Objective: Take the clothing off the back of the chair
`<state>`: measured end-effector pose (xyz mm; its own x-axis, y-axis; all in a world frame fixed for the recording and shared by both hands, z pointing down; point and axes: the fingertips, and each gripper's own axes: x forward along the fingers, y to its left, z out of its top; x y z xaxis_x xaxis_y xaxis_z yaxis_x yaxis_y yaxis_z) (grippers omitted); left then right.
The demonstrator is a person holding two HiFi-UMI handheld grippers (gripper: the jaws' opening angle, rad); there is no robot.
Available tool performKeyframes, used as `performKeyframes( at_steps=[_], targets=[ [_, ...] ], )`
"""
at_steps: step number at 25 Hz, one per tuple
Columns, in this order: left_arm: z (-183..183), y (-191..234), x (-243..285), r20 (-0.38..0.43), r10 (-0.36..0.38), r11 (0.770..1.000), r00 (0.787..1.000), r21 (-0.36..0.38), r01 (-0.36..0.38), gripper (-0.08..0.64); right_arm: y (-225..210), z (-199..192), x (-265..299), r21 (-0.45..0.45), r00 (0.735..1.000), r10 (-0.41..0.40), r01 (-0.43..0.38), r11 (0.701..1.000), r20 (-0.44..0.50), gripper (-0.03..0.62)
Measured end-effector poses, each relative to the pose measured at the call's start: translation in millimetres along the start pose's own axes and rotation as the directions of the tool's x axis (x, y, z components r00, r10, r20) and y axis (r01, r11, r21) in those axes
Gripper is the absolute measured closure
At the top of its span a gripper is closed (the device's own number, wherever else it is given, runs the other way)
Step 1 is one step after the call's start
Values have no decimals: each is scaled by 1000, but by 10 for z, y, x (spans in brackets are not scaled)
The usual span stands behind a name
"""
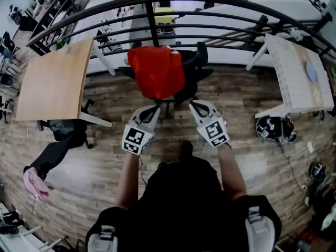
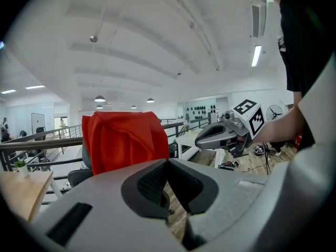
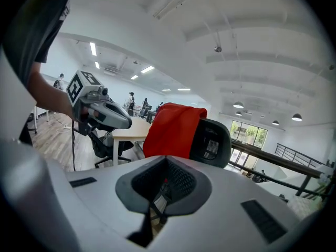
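The clothing [image 1: 157, 71] is plain bright red, and the chair [image 1: 201, 54] is black. The left hand-held gripper [image 1: 152, 109] and right hand-held gripper [image 1: 197, 107] are pale grey with black textured pads [image 2: 152, 185]. Each bears a cube [image 1: 135, 139] of black-and-white square markers. The floor [image 1: 105, 156] is planked in mixed brown and grey wood tones. The left bench [image 1: 52, 83] is light tan wood. The right bench [image 1: 294, 88] is white with a faint pale pattern and a light blue disc [image 1: 312, 71]. The railing [image 1: 152, 17] is black, a cloth [image 1: 35, 184] is pink, and the person's shirt [image 1: 184, 203] is black.
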<state>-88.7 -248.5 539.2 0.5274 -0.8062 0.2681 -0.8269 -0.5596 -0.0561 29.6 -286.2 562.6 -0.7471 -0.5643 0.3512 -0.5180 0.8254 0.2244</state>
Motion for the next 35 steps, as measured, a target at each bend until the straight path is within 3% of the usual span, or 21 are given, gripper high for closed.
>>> performKeyframes(
  at_steps=[9, 25, 30, 32, 35],
  targets=[
    [232, 252, 38, 36, 153, 988, 988, -21, -152, 555, -319, 138, 100, -51, 997, 61, -59, 997, 39, 592],
    [307, 434, 285, 43, 250, 968, 967, -37, -248, 555, -612, 166, 282, -145, 985, 162, -152, 978, 60, 589],
    [353, 628, 224, 63, 291, 956, 955, -60, -287, 549, -730, 250, 380, -143, 987, 150, -140, 980, 61, 560],
    [354, 751, 137, 74, 310, 950, 948, -77, -304, 512, -738, 387, 425, -160, 987, 130, -113, 981, 98, 526],
    [339, 994, 15, 81, 317, 946, 945, -94, -310, 355, -716, 574, 522, -160, 987, 86, -64, 985, 138, 420]
  ],
)
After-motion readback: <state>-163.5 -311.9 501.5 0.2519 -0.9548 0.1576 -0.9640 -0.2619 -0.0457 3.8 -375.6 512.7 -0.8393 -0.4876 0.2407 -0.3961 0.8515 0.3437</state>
